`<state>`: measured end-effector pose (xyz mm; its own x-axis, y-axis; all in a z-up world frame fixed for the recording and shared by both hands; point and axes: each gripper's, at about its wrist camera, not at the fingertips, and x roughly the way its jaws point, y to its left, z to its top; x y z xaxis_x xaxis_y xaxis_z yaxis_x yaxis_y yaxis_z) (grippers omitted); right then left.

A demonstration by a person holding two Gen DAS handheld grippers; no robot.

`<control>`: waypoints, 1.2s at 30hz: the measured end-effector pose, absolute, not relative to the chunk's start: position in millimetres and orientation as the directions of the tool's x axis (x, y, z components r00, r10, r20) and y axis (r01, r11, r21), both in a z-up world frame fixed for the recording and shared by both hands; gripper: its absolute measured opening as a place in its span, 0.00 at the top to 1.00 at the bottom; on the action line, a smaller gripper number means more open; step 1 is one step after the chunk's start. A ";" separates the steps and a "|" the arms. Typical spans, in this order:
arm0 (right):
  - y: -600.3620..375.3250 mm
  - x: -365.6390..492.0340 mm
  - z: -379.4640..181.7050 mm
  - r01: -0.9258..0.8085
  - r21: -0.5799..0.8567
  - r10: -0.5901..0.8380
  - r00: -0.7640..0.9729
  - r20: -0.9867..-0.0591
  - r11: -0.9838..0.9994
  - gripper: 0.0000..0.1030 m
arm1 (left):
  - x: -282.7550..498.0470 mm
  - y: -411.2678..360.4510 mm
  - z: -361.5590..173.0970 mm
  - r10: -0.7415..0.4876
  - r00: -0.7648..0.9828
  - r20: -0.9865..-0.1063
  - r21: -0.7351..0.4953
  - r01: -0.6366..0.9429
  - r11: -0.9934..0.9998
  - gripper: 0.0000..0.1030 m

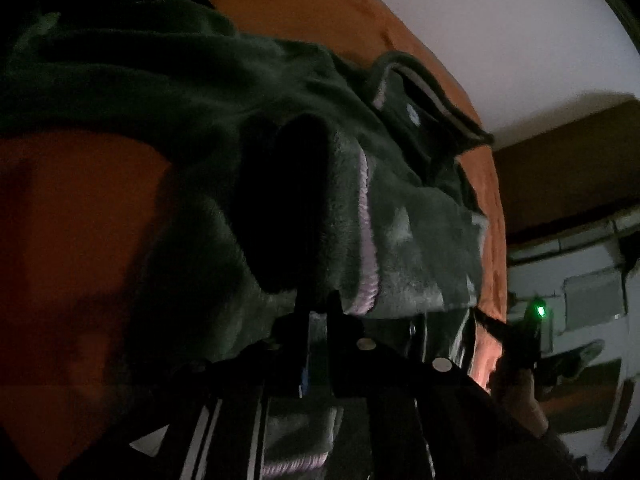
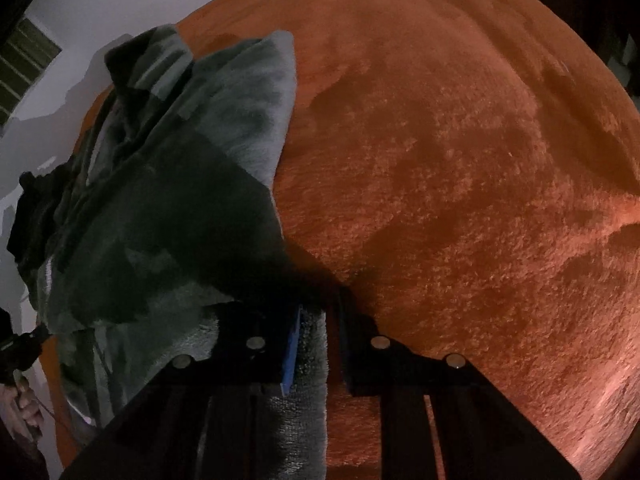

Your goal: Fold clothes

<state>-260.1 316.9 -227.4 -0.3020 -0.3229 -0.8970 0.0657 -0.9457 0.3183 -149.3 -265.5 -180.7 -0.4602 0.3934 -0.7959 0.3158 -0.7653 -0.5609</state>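
On orange blanket (image 2: 460, 160), garment (image 2: 168, 208) prob. lengthwise away; both grippers clamped.

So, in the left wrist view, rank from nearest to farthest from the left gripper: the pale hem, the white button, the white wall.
1. Pale hem, just above the left gripper.
2. White button, higher, right of centre.
3. White wall, top right, beyond the orange blanket.

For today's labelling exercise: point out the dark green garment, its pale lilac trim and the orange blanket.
dark green garment (image 2: 160, 216), right wrist view, middle fleece.
pale lilac trim (image 1: 370, 236), left wrist view, edge.
orange blanket (image 2: 460, 160), right wrist view, bare pile.
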 end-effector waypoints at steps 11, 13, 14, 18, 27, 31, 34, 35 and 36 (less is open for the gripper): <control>319.2 -262.0 -218.2 0.049 0.327 -0.325 -0.327 -0.887 -0.944 0.85 | -177.3 -240.5 -168.2 0.330 -0.520 -0.788 -0.463 0.145 -0.875 0.41; 322.1 -260.4 -211.4 0.051 0.324 -0.321 -0.348 -0.881 -0.945 0.85 | -185.2 -239.2 -186.2 0.345 -0.480 -0.806 -0.471 0.167 -0.866 0.42; 321.3 -259.8 -205.5 0.051 0.325 -0.321 -0.364 -0.874 -0.944 0.85 | -185.6 -238.9 -193.7 0.388 -0.484 -0.784 -0.517 0.163 -0.840 0.43; 317.7 -248.1 -187.0 0.038 0.245 -0.238 -0.418 -0.877 -0.969 0.84 | -172.1 -246.8 -207.7 0.386 -0.440 -0.811 -0.532 0.278 -0.800 0.85; 292.6 -244.4 -152.0 0.076 0.157 -0.174 -0.517 -0.839 -0.985 0.70 | -150.7 -254.9 -161.1 0.346 -0.488 -0.801 -0.522 0.288 -0.803 0.79; 243.1 -264.0 -172.1 0.254 0.329 -0.409 -0.400 -0.820 -0.909 0.70 | -185.7 -219.0 -122.6 0.376 -0.544 -0.750 -0.509 0.111 -0.854 0.47; 238.3 -259.8 -196.6 0.268 0.259 -0.345 -0.360 -0.867 -0.928 0.70 | -220.1 -199.5 -138.2 0.245 -0.545 -0.802 -0.355 0.104 -0.929 0.43; 240.8 -257.8 -203.0 0.263 0.236 -0.322 -0.358 -0.876 -0.936 0.75 | -233.1 -198.2 -153.6 0.199 -0.526 -0.827 -0.311 0.133 -0.941 0.43; 249.4 -256.2 -203.5 0.242 0.253 -0.331 -0.376 -0.865 -0.937 0.79 | -246.0 -196.9 -169.1 0.152 -0.505 -0.850 -0.266 0.161 -0.950 0.43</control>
<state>-256.2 249.4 -203.5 -0.3759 -0.3311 -0.8655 0.2421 -0.9366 0.2532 -246.0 -196.9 -169.1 -0.5049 0.1519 -0.8497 0.1614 -0.9504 -0.2658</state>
